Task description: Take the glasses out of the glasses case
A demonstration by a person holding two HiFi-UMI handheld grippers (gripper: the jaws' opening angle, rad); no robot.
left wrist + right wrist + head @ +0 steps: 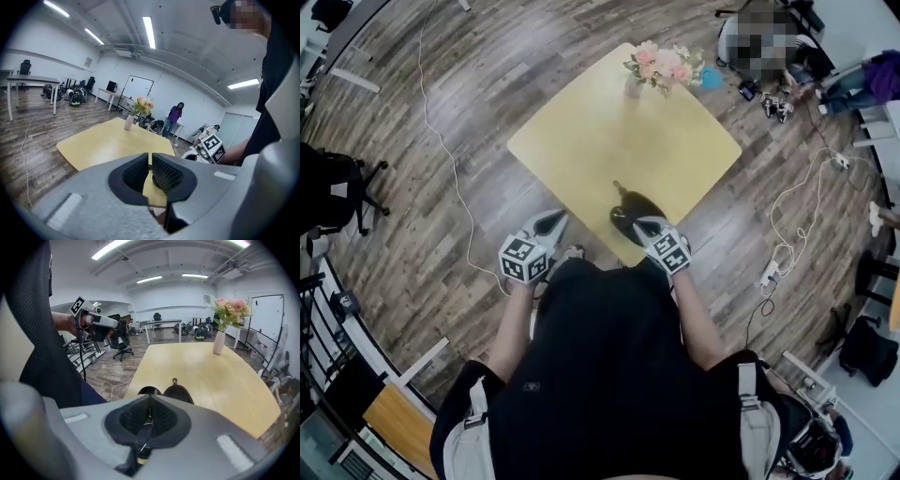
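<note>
Wood-plank floor (487, 75) surrounds a pale yellow counter (609, 141) set corner-on to the person, with a vase of pink flowers (649, 70) at its far corner. The black glasses case (630, 208) lies at the near corner, its two rounded halves showing in the right gripper view just ahead of the jaws. The right claw (649, 225) is at the case with its jaws together, pinching a thin dark strip (146, 434) that carries a metallic glint. This may be an arm of the glasses or a tab of the case; I cannot tell which. No glasses show clear of the case, so I judge them to be inside it and the task barely begun. The left claw (551, 223) hangs off the counter's edge, well apart from the case, its jaws all but together with nothing between them. To do this step well, I would bring the left claw in to pin the lower half of the case to the counter. The right claw could then draw slowly up and toward the person, holding near the hinge of the frame. That should keep the case from lifting with the glasses or sliding off the corner.
</note>
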